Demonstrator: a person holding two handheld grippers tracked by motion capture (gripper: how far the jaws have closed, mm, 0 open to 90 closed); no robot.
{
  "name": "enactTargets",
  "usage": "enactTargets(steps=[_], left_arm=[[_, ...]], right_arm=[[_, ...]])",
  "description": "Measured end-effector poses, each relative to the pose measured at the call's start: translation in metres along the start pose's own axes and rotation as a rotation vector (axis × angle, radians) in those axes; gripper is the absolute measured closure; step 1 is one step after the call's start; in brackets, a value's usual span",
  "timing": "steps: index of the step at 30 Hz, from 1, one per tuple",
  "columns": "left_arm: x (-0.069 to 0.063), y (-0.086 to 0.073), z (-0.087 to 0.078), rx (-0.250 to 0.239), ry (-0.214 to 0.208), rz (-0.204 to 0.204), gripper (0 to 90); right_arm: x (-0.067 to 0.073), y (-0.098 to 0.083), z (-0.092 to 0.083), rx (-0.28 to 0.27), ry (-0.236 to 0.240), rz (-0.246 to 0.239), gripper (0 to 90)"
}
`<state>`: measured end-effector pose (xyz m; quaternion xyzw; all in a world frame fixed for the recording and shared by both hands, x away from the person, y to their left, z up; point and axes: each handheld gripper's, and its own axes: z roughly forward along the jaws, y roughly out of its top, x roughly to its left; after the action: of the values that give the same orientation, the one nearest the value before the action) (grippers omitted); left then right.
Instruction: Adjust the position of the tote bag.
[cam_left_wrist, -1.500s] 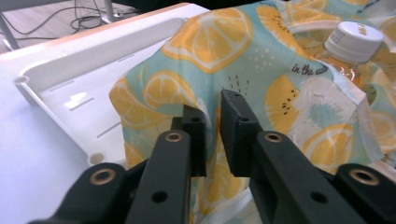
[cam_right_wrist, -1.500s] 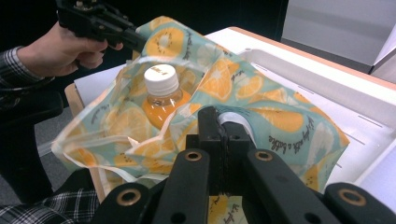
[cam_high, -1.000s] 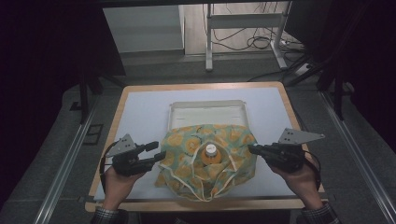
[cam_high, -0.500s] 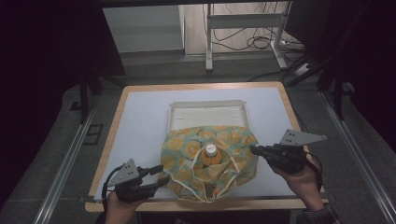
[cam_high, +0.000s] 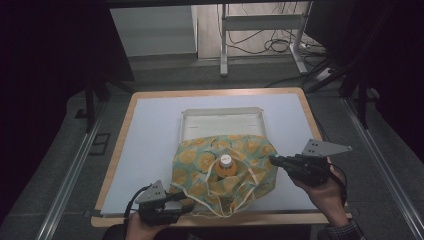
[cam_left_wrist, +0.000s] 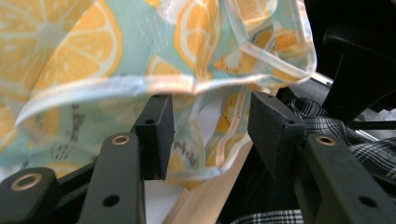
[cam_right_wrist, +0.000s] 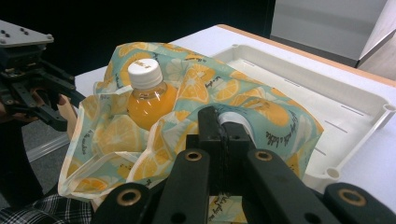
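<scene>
Right gripper (cam_high: 274, 161) jaws pinched on cloth bag (cam_high: 200, 160) edge at 3 o'clock. Left gripper (cam_high: 187, 204) jaws spread at the 7 o'clock hem, not gripping. Juice bottle (cam_high: 226, 167) upright inside, bench (cam_high: 150, 130) centre-front.

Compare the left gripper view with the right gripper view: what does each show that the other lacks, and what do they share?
The left gripper view alone shows the left gripper from behind, jaws apart around the bag's piped hem at the wooden table edge. The right gripper view alone shows the orange juice bottle standing in the bag, the white tray, and the right gripper shut on a fold of cloth. Both show the citrus-print bag.
</scene>
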<state>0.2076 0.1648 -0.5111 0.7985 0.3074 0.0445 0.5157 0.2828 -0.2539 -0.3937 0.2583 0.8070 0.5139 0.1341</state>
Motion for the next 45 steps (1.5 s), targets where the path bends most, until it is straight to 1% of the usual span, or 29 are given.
enactTargets(steps=[1,4,5,9,12,13,14,15,16,18,20,21,23,26,28,30,31,32,33,36,37,39,40,43,44,45], left_arm=[[0.000,0.000,0.000,0.000,0.000,0.000,50.8],[0.002,0.010,0.001,-0.040,-0.030,-0.003,52.5],[0.002,0.010,0.001,-0.040,-0.030,-0.003,53.7],[0.000,0.022,-0.005,-0.084,-0.066,0.005,56.3],[-0.002,0.029,-0.009,-0.113,-0.080,0.007,56.4],[-0.002,0.032,-0.011,-0.127,-0.084,0.004,58.5],[-0.002,0.033,-0.012,-0.133,-0.087,0.004,58.5],[-0.001,0.037,-0.015,-0.144,-0.088,0.003,62.1],[-0.001,0.037,-0.015,-0.144,-0.088,0.003,64.2],[-0.001,0.044,-0.019,-0.159,-0.092,0.005,68.3],[-0.001,0.046,-0.020,-0.167,-0.093,0.007,75.9],[-0.001,0.051,-0.022,-0.181,-0.095,0.013,79.1],[-0.001,0.053,-0.023,-0.188,-0.098,0.015,83.3],[-0.001,0.065,-0.026,-0.213,-0.096,0.030,87.1],[-0.001,0.067,-0.026,-0.220,-0.093,0.035,88.0],[-0.001,0.076,-0.027,-0.237,-0.092,0.046,88.4],[-0.001,0.076,-0.027,-0.237,-0.092,0.046,88.4],[0.000,0.083,-0.027,-0.250,-0.093,0.054,88.4],[0.000,0.083,-0.027,-0.250,-0.093,0.054,88.4],[0.000,0.093,-0.028,-0.263,-0.096,0.068,88.4],[0.001,0.099,-0.028,-0.269,-0.095,0.078,88.4],[0.002,0.105,-0.029,-0.277,-0.095,0.080,88.4],[0.002,0.105,-0.029,-0.277,-0.095,0.080,88.4],[0.005,0.115,-0.028,-0.285,-0.080,0.086,88.5],[0.005,0.115,-0.028,-0.285,-0.080,0.086,88.5],[0.006,0.118,-0.027,-0.283,-0.070,0.091,88.5]], right_arm=[[0.000,0.000,0.000,0.000,0.001,-0.001,88.7],[0.001,-0.001,0.000,0.000,0.003,-0.002,88.7],[0.001,-0.001,0.000,0.000,0.003,-0.002,88.7],[0.002,-0.002,-0.001,-0.002,0.005,-0.004,88.7],[0.003,-0.002,-0.003,-0.002,0.004,-0.008,88.6],[0.004,-0.002,-0.004,-0.005,0.002,-0.010,88.6],[0.004,-0.002,-0.004,-0.005,0.002,-0.010,88.6],[0.005,-0.003,-0.006,-0.006,0.004,-0.011,88.6],[0.005,-0.003,-0.006,-0.006,0.005,-0.011,88.5],[0.007,-0.004,-0.007,-0.007,0.007,-0.014,88.4],[0.008,-0.004,-0.008,-0.007,0.009,-0.015,88.1],[0.009,-0.004,-0.008,-0.009,0.009,-0.016,87.8],[0.010,-0.005,-0.009,-0.007,0.013,-0.019,86.8],[0.011,-0.006,-0.009,-0.002,0.012,-0.020,85.6],[0.011,-0.007,-0.010,0.003,0.014,-0.016,84.9],[0.010,-0.008,-0.010,0.006,0.012,-0.015,83.9],[0.010,-0.008,-0.010,0.006,0.012,-0.015,83.9],[0.010,-0.010,-0.011,0.009,0.011,-0.012,83.2],[0.009,-0.010,-0.011,0.008,0.011,-0.009,83.0],[0.009,-0.010,-0.014,0.005,0.008,-0.010,82.6],[0.010,-0.010,-0.014,0.003,0.007,-0.010,83.9],[0.009,-0.009,-0.016,-0.001,0.004,-0.012,88.2],[0.009,-0.009,-0.016,-0.001,0.004,-0.012,88.2],[0.009,-0.007,-0.015,0.001,-0.004,-0.011,88.7],[0.009,-0.007,-0.015,0.001,-0.004,-0.011,88.7],[0.008,-0.006,-0.015,0.001,-0.006,-0.012,88.7]])
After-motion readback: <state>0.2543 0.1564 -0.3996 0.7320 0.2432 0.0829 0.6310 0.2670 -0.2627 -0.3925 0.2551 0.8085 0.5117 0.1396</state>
